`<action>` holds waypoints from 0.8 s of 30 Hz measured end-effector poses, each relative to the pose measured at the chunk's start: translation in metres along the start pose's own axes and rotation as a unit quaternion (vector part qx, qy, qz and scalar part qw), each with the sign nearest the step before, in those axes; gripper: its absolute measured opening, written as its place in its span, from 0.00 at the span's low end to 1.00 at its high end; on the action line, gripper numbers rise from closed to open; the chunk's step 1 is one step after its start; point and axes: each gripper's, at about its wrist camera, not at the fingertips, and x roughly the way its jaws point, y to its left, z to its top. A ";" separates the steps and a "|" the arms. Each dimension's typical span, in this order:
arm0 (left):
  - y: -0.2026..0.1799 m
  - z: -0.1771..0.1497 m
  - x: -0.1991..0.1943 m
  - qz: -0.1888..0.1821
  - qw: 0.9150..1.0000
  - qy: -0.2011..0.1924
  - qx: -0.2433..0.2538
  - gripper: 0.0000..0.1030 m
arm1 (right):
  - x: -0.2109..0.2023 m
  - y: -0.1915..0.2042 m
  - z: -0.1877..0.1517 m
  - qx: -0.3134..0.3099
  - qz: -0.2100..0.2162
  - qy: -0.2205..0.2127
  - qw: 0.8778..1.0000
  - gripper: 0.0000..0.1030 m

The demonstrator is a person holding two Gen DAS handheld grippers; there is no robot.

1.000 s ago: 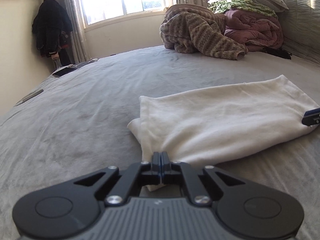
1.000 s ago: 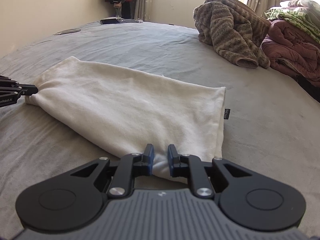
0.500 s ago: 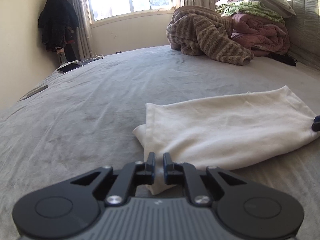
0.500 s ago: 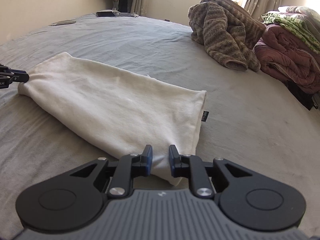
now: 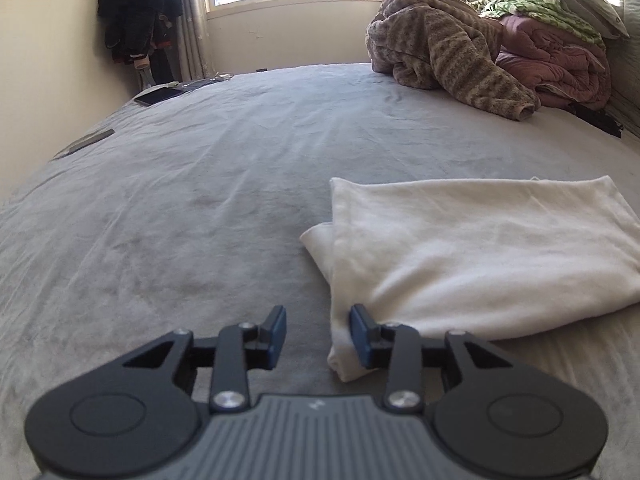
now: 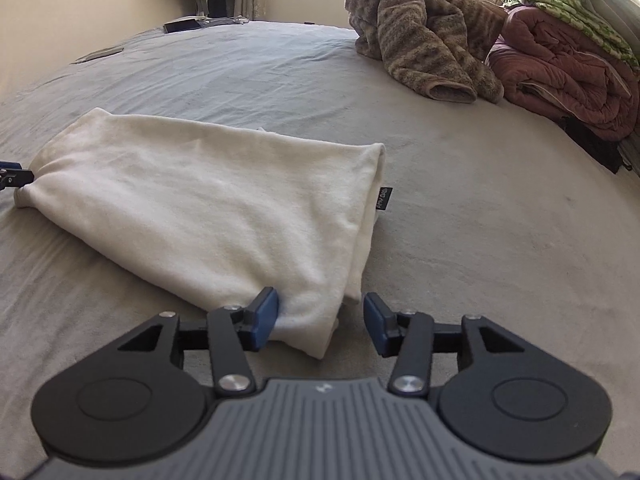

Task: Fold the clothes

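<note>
A cream folded garment [image 5: 472,256] [image 6: 208,204] lies flat on the grey bed cover [image 5: 200,200]. My left gripper [image 5: 318,338] sits at the garment's near left corner with its jaws opening. The corner rests against the right finger [image 5: 362,336], and the pads no longer pinch it. My right gripper [image 6: 320,324] is at the garment's near right corner, jaws also opening. The cloth lies between them, touching the left pad [image 6: 264,316] but loose. The tip of the left gripper [image 6: 12,174] shows at the left edge of the right wrist view.
A brown striped fleece [image 5: 444,48] [image 6: 420,36] is heaped at the far side of the bed, beside a stack of maroon and green quilts [image 5: 556,44] [image 6: 560,68]. Flat dark devices [image 5: 156,96] lie near the far left edge. Dark clothes [image 5: 136,12] hang in the corner.
Both grippers, shut on the garment's near corners a second ago, have spread their jaws and released the cloth. The garment has settled flat on the bed.
</note>
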 end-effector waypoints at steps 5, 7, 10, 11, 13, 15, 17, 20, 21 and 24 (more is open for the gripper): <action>0.007 0.004 -0.001 -0.013 1.000 0.007 -0.025 0.36 | -0.005 -0.006 0.005 0.040 0.011 0.007 0.999 0.48; 0.014 0.006 -0.001 -0.023 0.998 0.017 -0.056 0.36 | -0.006 -0.012 0.005 0.072 0.022 0.012 0.997 0.50; 0.035 0.007 -0.001 -0.049 0.986 0.040 -0.152 0.36 | -0.006 -0.023 0.003 0.124 0.037 0.020 0.991 0.50; 0.042 0.005 -0.001 -0.057 0.980 0.045 -0.184 0.36 | -0.007 -0.026 0.003 0.143 0.041 0.024 0.989 0.51; 0.058 0.003 -0.002 -0.071 0.965 0.054 -0.248 0.36 | -0.009 -0.031 0.001 0.179 0.050 0.033 0.982 0.52; 0.067 -0.001 -0.004 -0.093 0.949 0.060 -0.296 0.36 | -0.010 -0.038 -0.001 0.221 0.067 0.040 0.972 0.53; 0.070 -0.006 -0.005 -0.127 0.933 0.073 -0.330 0.38 | -0.010 -0.045 -0.004 0.268 0.090 0.045 0.958 0.58; 0.066 -0.014 -0.002 -0.167 0.909 0.098 -0.369 0.42 | -0.007 -0.051 -0.010 0.328 0.125 0.050 0.935 0.59; 0.062 -0.017 0.001 -0.175 0.904 0.102 -0.377 0.43 | -0.007 -0.050 -0.011 0.340 0.133 0.047 0.930 0.60; 0.052 -0.026 0.013 -0.192 0.889 0.117 -0.400 0.48 | -0.005 -0.047 -0.015 0.362 0.138 0.038 0.921 0.64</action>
